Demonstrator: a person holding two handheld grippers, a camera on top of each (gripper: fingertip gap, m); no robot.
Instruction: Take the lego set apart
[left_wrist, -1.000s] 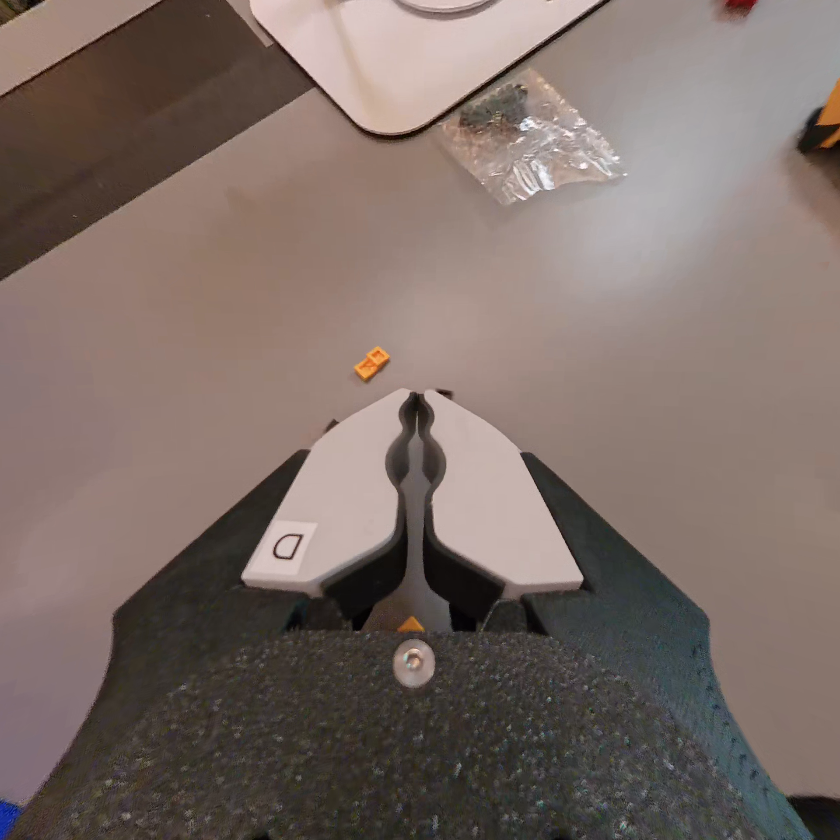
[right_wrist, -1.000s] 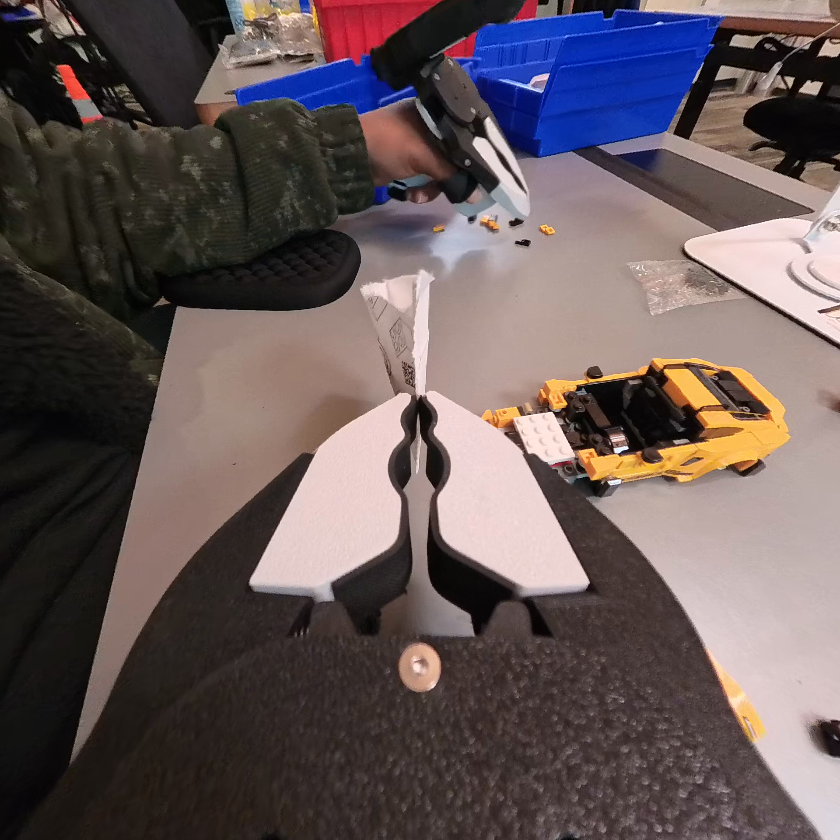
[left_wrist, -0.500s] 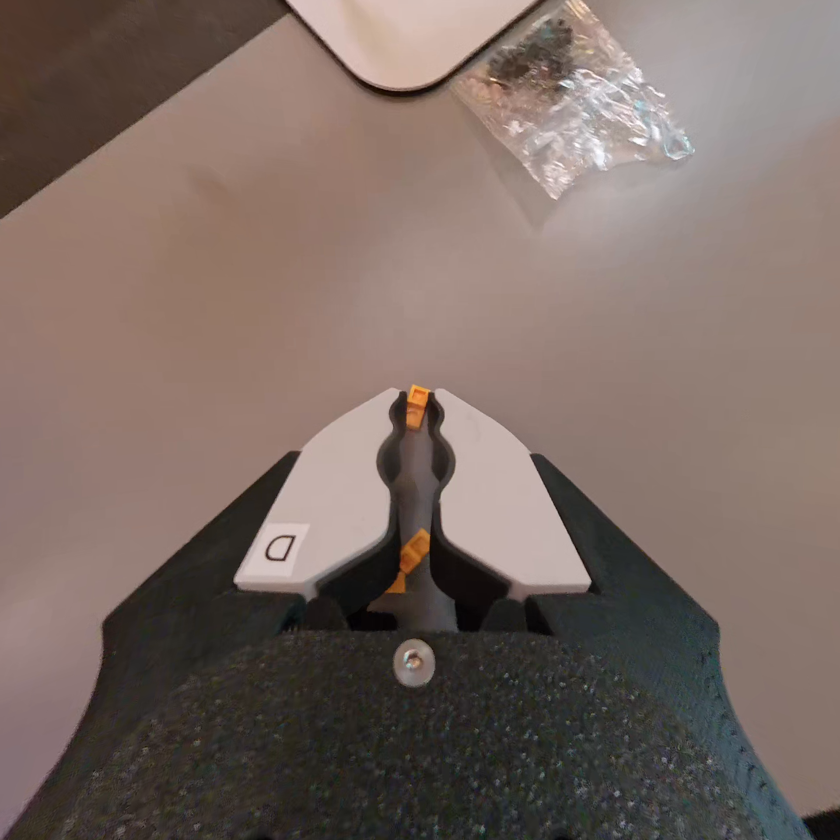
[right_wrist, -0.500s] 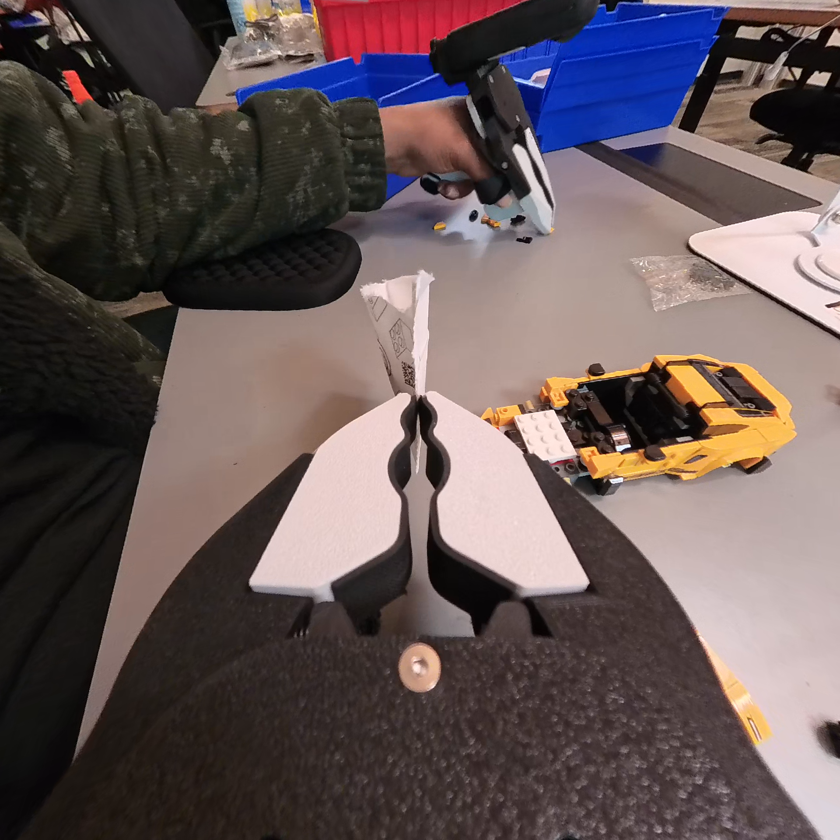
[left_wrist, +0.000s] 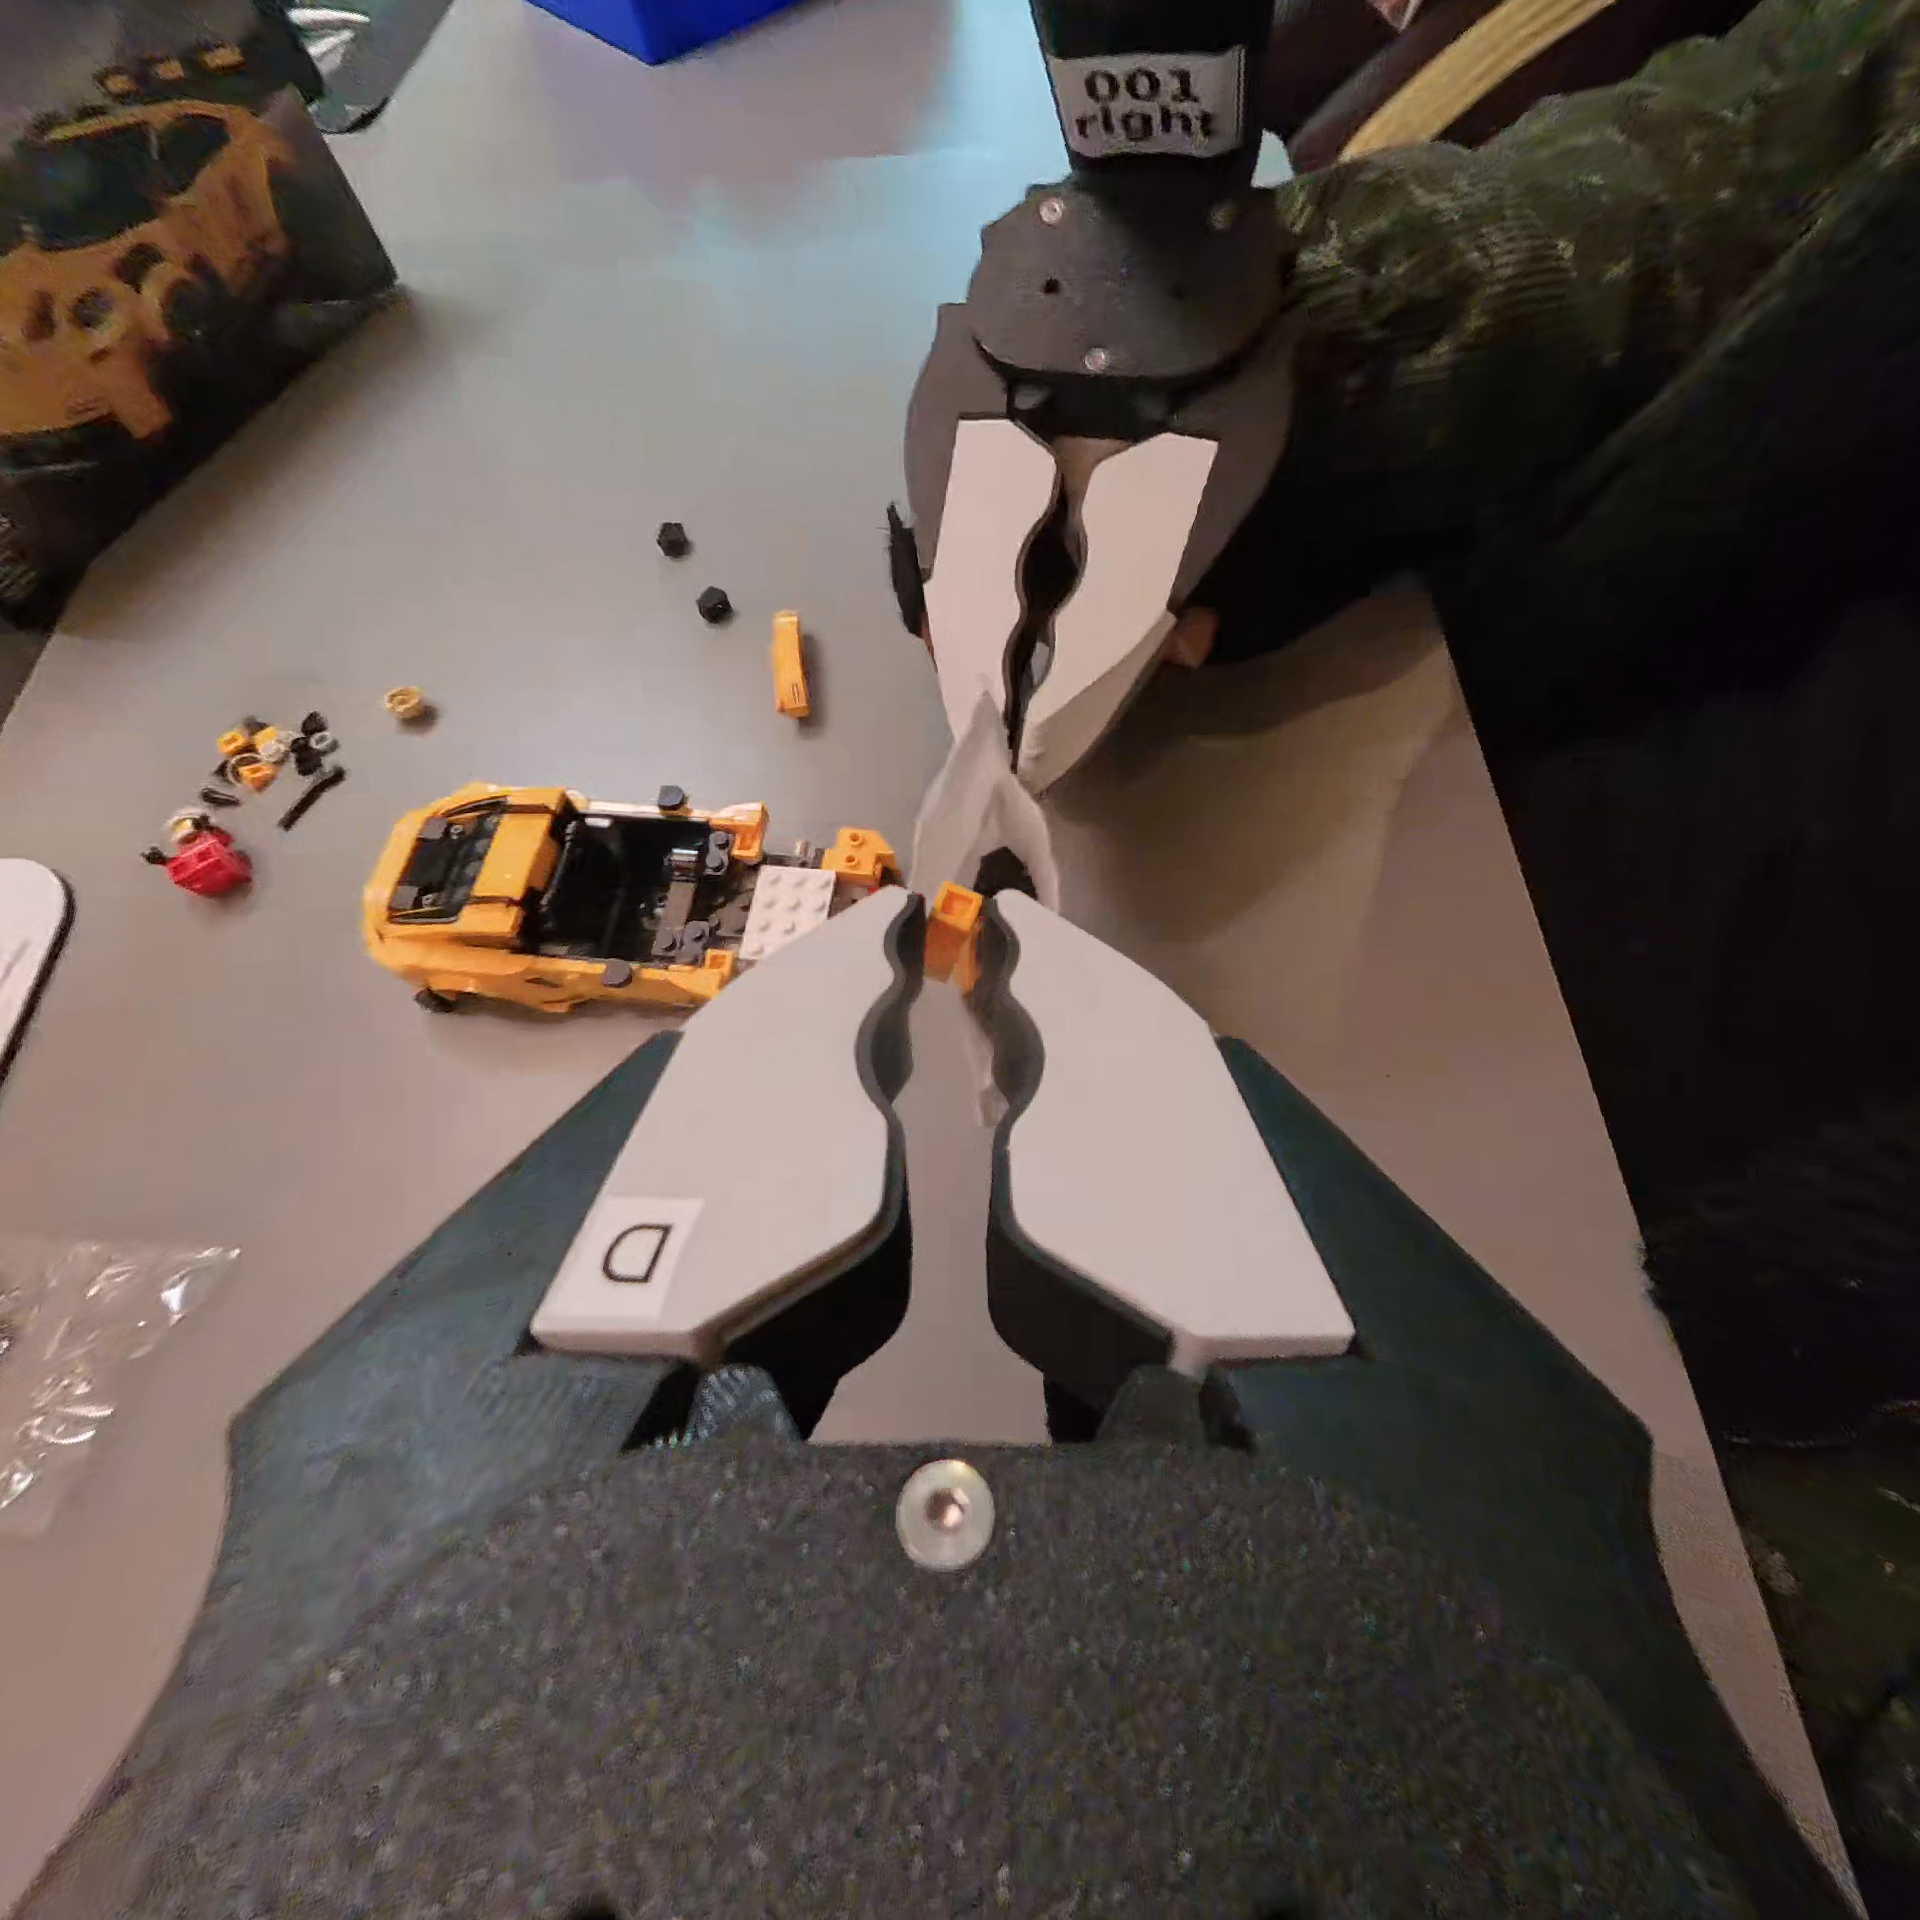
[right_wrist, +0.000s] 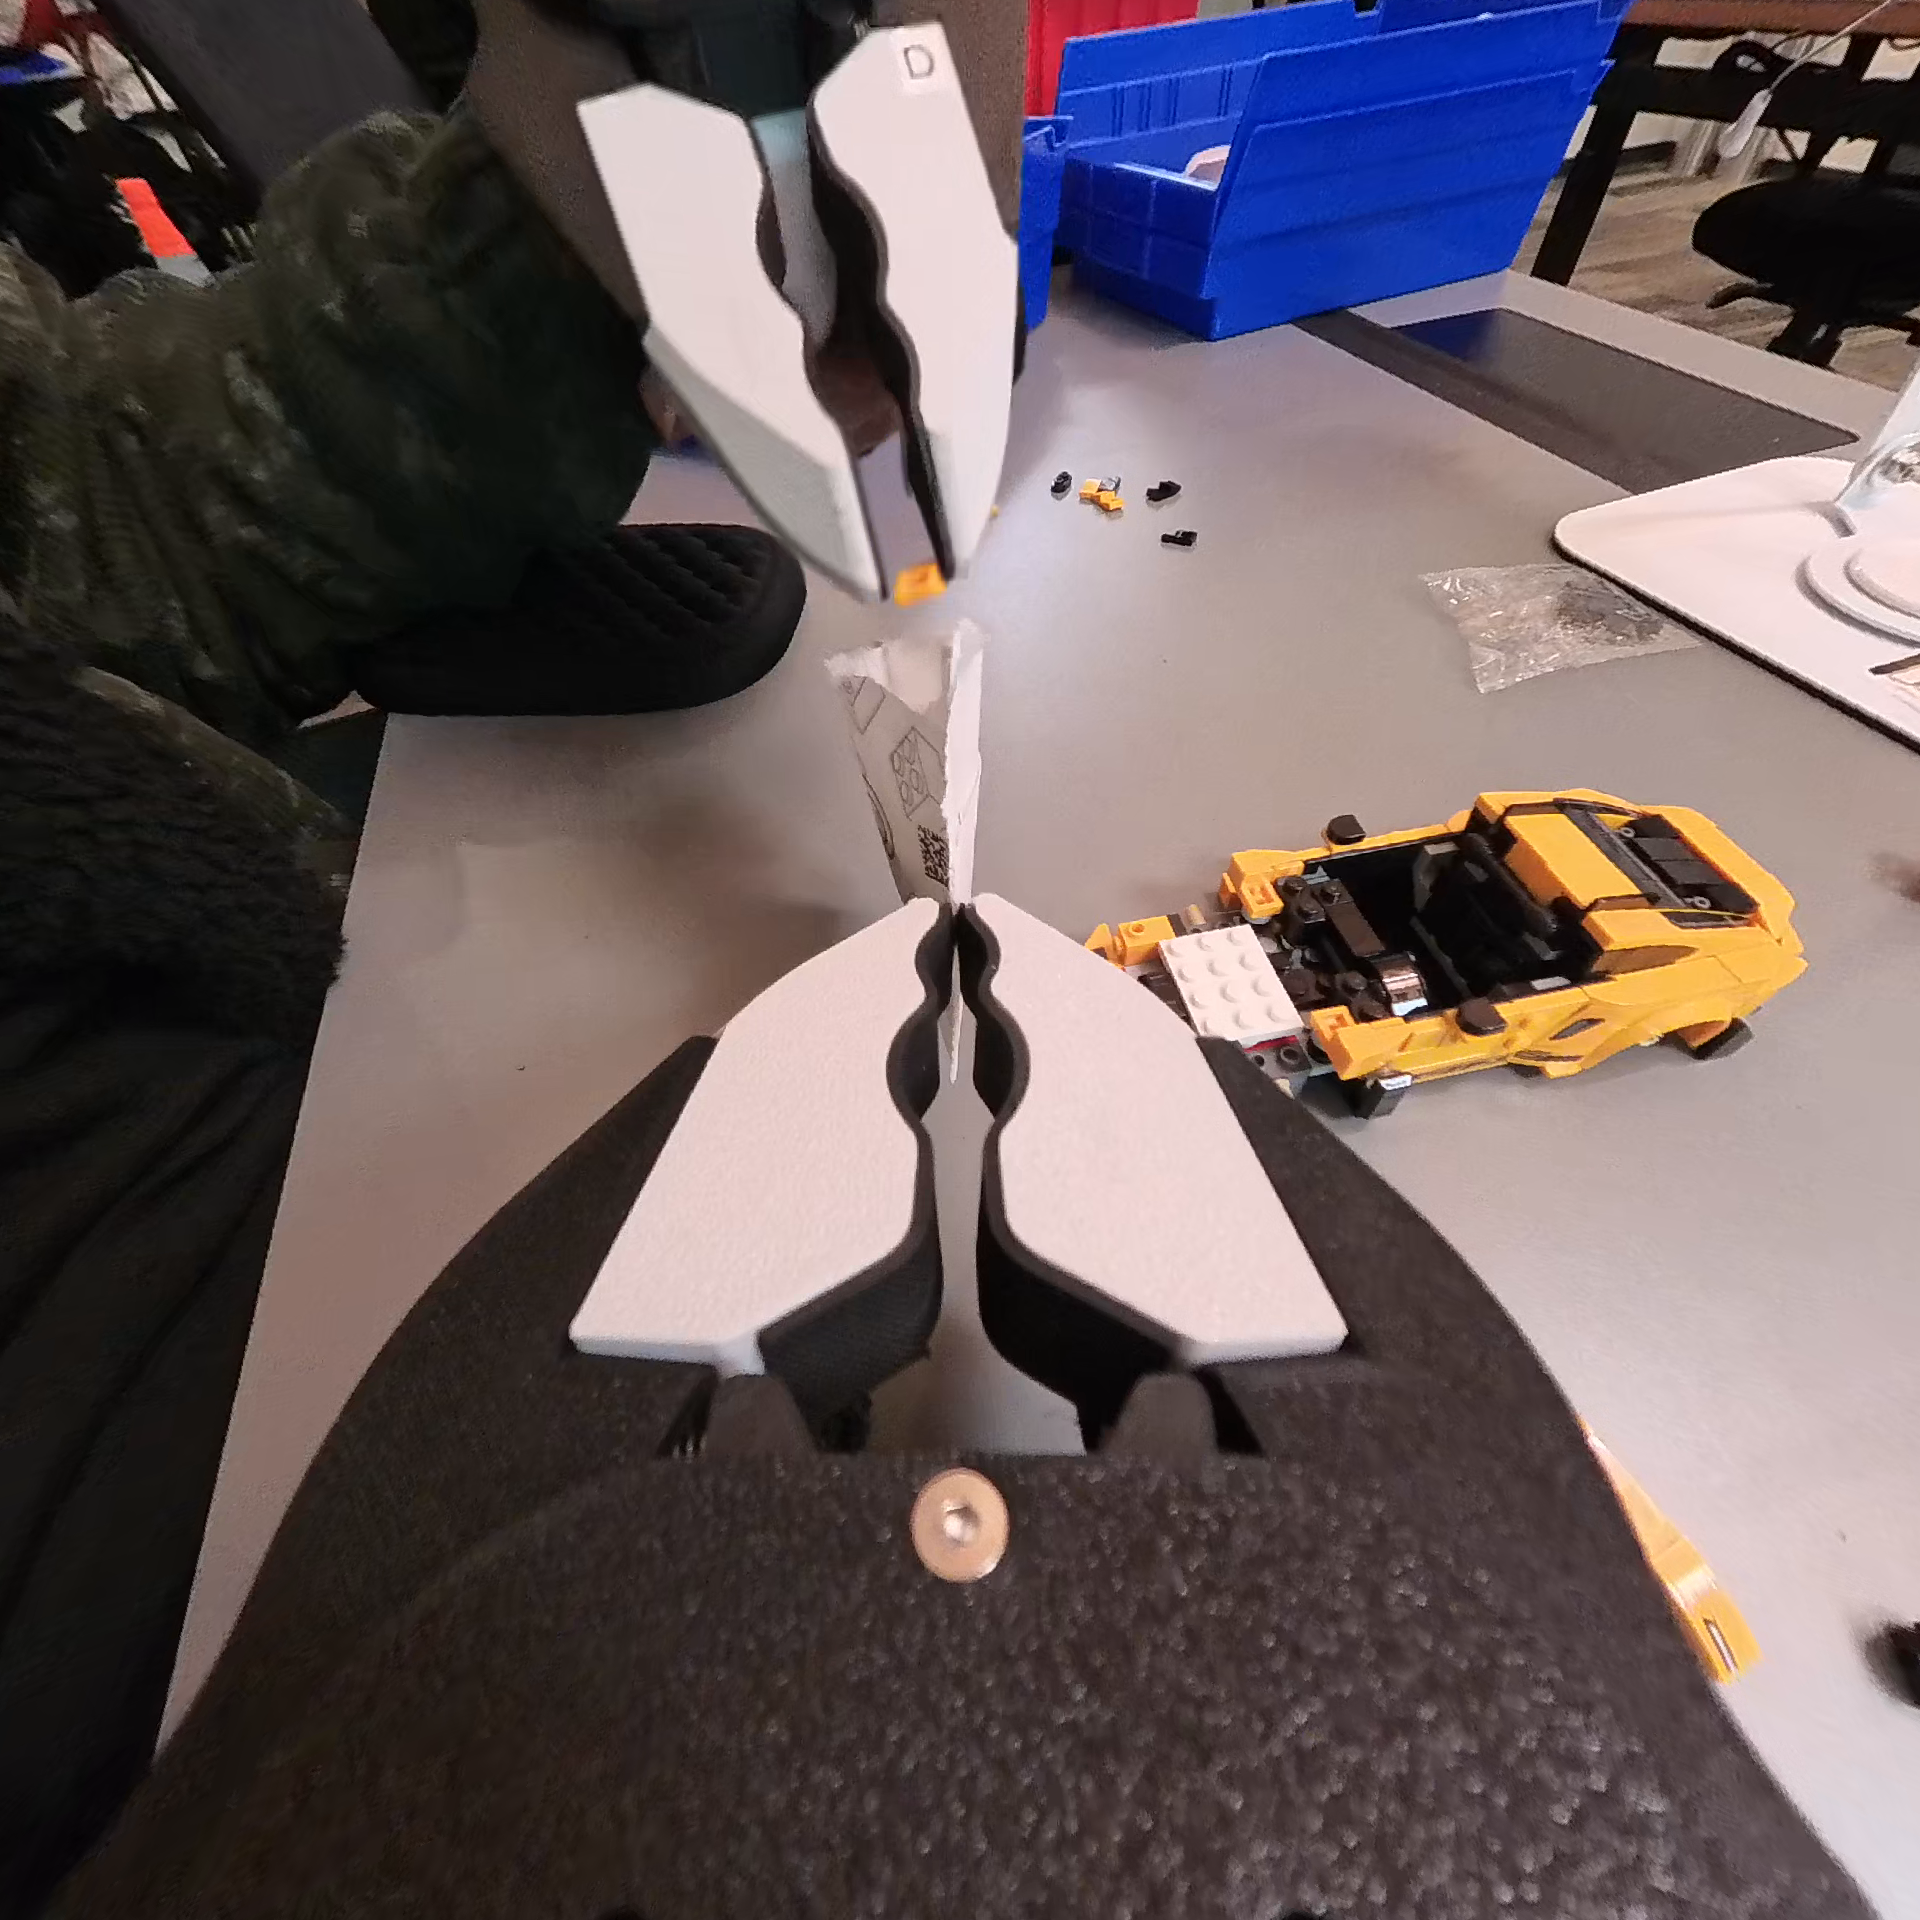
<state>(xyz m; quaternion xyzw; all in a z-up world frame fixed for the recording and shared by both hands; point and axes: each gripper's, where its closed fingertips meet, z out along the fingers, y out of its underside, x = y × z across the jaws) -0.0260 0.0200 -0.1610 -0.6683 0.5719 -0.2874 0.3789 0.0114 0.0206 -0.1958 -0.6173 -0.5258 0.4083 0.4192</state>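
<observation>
Overhead, left tongs (right_wrist: 920, 582) pinching orange brick (right_wrist: 916, 584) above printed paper bag (right_wrist: 920, 779).

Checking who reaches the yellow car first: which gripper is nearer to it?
Right. The right gripper, gripping a paper bag, sits beside the yellow car; the left gripper hangs higher, farther off.

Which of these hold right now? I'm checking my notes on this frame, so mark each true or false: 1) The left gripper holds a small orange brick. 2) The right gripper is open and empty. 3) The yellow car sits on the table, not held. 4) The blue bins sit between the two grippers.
1) True: the left gripper is shut on the small orange brick.
2) False: the right gripper is shut on a white paper bag.
3) True: the yellow car rests on the grey table, with neither gripper touching it.
4) False: the blue bins sit at the table's far side.
</observation>
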